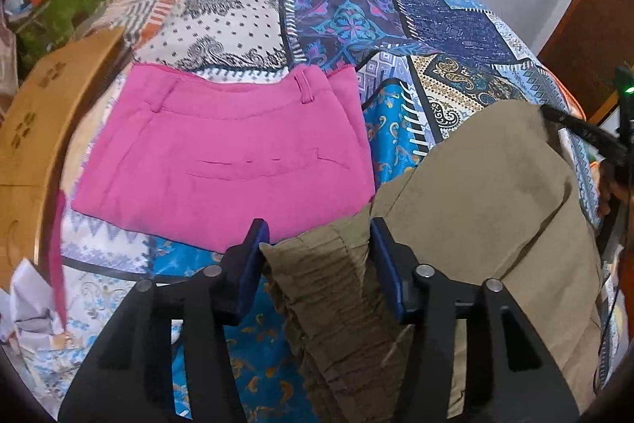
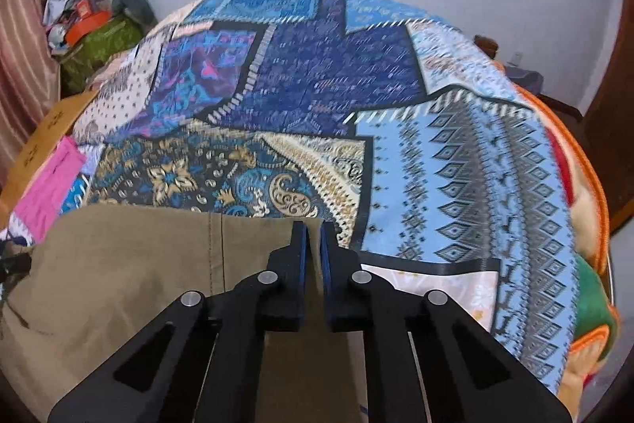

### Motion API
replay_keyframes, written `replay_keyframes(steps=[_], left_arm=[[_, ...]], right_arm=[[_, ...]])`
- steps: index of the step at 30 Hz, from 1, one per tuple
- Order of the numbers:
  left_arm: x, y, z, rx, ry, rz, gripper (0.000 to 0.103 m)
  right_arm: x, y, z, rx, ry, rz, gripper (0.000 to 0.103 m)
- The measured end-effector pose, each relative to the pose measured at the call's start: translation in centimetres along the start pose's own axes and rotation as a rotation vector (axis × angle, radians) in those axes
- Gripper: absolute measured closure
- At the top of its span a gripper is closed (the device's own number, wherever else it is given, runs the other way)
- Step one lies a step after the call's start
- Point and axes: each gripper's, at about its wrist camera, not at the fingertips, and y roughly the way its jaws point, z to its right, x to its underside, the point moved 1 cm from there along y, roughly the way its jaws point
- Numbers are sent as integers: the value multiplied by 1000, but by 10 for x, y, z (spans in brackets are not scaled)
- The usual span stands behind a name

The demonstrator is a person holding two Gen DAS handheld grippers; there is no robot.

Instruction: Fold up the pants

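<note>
olive pants (image 1: 475, 193): they lie on the patchwork bedspread (image 2: 337, 74), spread flat toward the right, with the gathered elastic waistband (image 1: 333, 284) at the near end.
left tongs (image 1: 319, 236): partly open, jaws on both sides of the gathered waistband; the right blue pad touches the cloth, but i cannot tell if the left one presses on it.
right tongs (image 2: 313, 236): jaws nearly together, pinching the far edge of the olive pants, close to a vertical seam (image 2: 216, 248).
pink pants (image 1: 226, 153): folded, lying flat on the bedspread, just left of the olive pants.
wooden piece (image 1: 35, 129): at the left edge of the bed.
</note>
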Motion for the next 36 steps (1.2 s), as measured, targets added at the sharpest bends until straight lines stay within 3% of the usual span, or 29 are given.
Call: replay_keyframes(steps=[7,13,19,25,36], left_arm=[[-19,-56,12,-37,35,115,54],[-37,-132,40,-47,90,281,54],[-28,-186,60,-29,156,355,54],[12,-208,67,-9,218,346,54],[92,-212,65,28,286,284,54]], right_arm=[[-19,-60,-4,50,-30,122,101],[-38,-135,2,85,-5,247,101],[-35,-206,7,70,30,325,101],[9,-254,5,25,30,341,101],[123,-282,-12,-14,27,236,101]])
